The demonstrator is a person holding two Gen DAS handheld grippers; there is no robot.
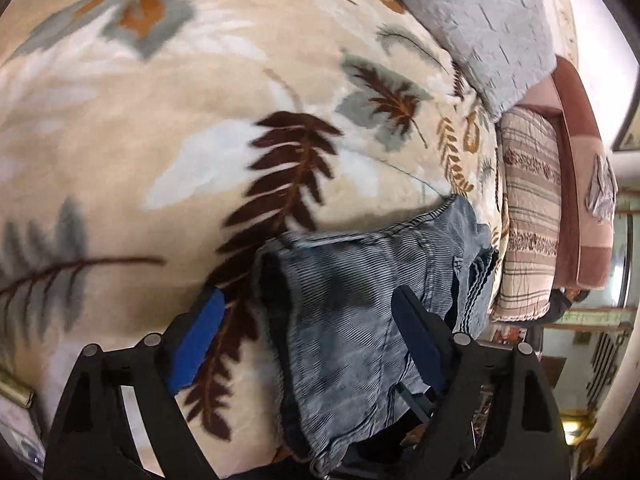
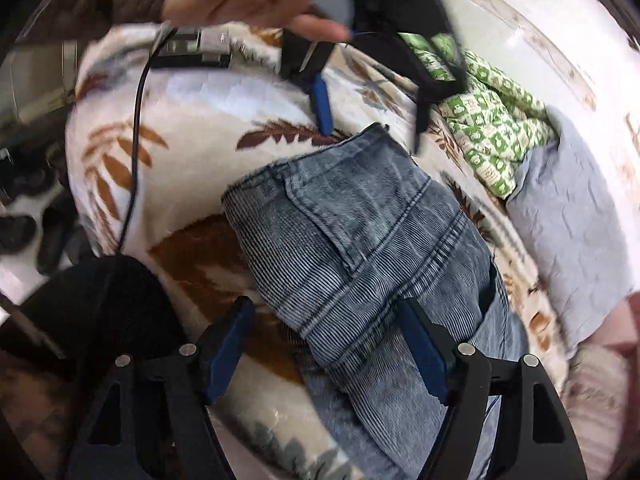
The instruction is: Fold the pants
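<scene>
On the bed's leaf-print blanket (image 1: 168, 92) lie the folded jeans (image 2: 360, 240), reaching from 12 to 6 o'clock between the spread fingers of my right hand-held gripper (image 2: 334, 344). My left hand-held gripper (image 1: 312, 340) is also open, straddling the far end. If either closes on only the top layer, I judge the fold could slide apart.

Faded blue-grey ribbed pants (image 2: 360, 248) — cream blanket (image 1: 160, 120), brown-and-grey leaves.
</scene>
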